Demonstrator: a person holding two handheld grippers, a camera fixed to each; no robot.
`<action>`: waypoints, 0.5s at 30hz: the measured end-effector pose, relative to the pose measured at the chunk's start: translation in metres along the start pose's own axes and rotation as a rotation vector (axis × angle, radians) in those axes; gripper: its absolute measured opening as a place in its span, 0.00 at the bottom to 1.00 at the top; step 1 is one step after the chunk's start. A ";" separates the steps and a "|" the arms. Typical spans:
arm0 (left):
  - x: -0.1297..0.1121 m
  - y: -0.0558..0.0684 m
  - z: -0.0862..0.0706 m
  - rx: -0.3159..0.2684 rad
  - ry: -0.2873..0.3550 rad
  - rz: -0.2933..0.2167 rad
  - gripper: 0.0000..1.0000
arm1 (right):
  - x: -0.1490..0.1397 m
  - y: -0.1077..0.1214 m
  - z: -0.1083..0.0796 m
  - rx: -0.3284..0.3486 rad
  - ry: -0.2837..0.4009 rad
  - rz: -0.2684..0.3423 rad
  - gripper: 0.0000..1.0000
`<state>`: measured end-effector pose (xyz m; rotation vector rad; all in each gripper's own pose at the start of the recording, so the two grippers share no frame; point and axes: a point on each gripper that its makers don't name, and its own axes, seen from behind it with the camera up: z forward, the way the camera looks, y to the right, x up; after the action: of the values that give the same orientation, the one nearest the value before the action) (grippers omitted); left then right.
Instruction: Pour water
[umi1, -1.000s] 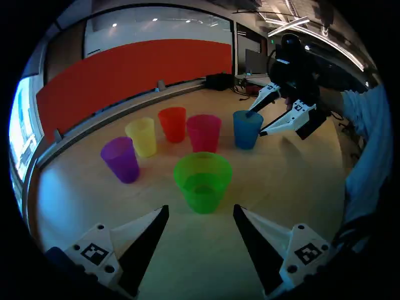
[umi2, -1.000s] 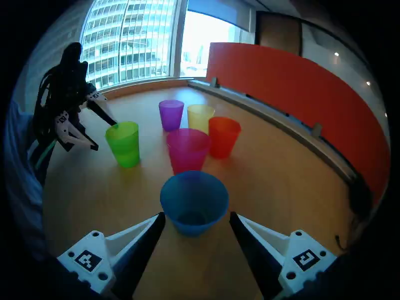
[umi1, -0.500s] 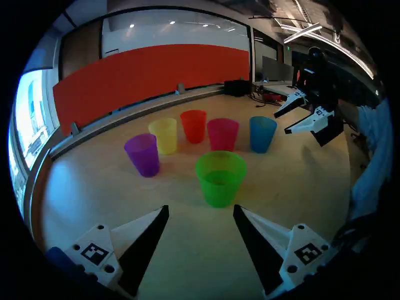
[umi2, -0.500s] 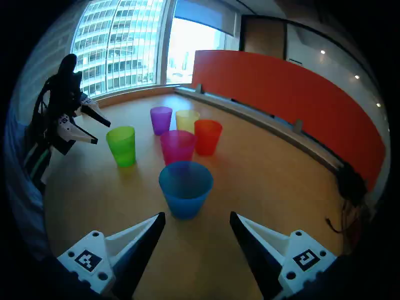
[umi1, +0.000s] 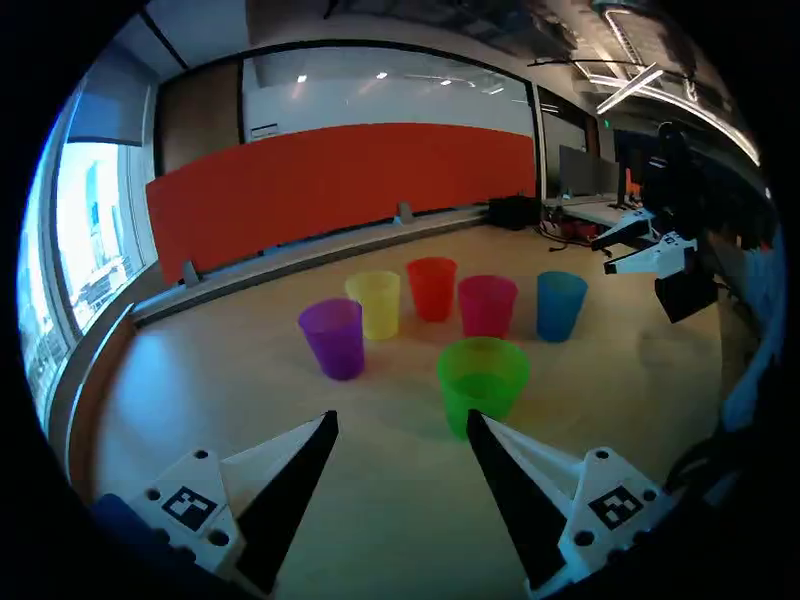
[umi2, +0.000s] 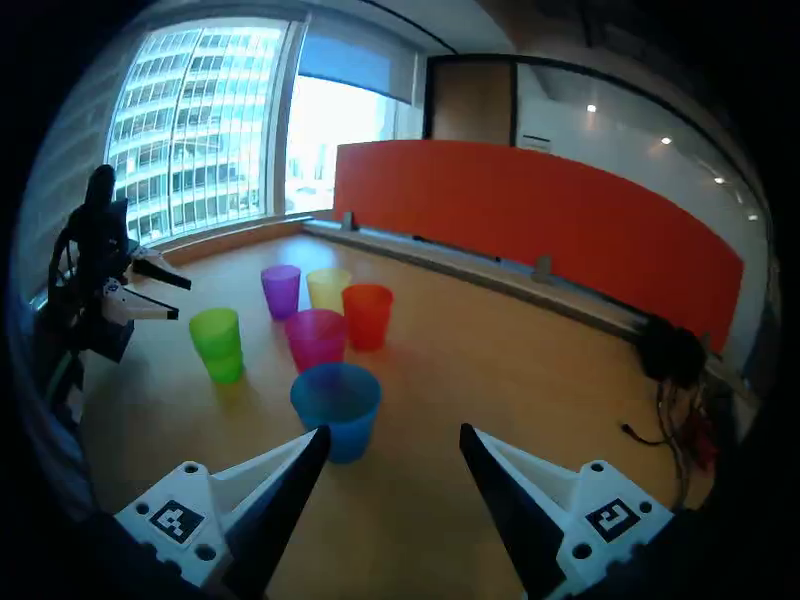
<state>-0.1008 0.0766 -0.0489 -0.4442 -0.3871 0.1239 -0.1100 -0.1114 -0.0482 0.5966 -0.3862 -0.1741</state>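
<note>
Left gripper view: my left tool (umi1: 400, 415) spreads empty beside a translucent green plastic cup (umi1: 483, 375); right tool (umi2: 393, 429) likewise spread.

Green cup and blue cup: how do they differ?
The green cup stands apart from the other cups, just ahead of the left gripper; the blue cup stands beside the pink cup, just ahead of the right gripper. In the right gripper view the blue cup looks nearer, the green cup farther. Both are upright, translucent and not gripped.
</note>
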 end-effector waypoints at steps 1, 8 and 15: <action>0.003 -0.003 0.000 0.012 0.014 -0.004 0.96 | 0.003 0.002 -0.001 -0.017 0.014 0.006 1.00; 0.021 -0.021 -0.004 0.093 0.097 -0.028 0.96 | 0.018 0.023 -0.010 -0.145 0.090 0.042 1.00; 0.036 -0.032 -0.009 0.149 0.167 -0.082 0.96 | 0.033 0.042 -0.018 -0.264 0.176 0.085 1.00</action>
<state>-0.0628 0.0516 -0.0301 -0.2888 -0.2298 0.0354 -0.0708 -0.0769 -0.0278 0.3311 -0.2124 -0.0883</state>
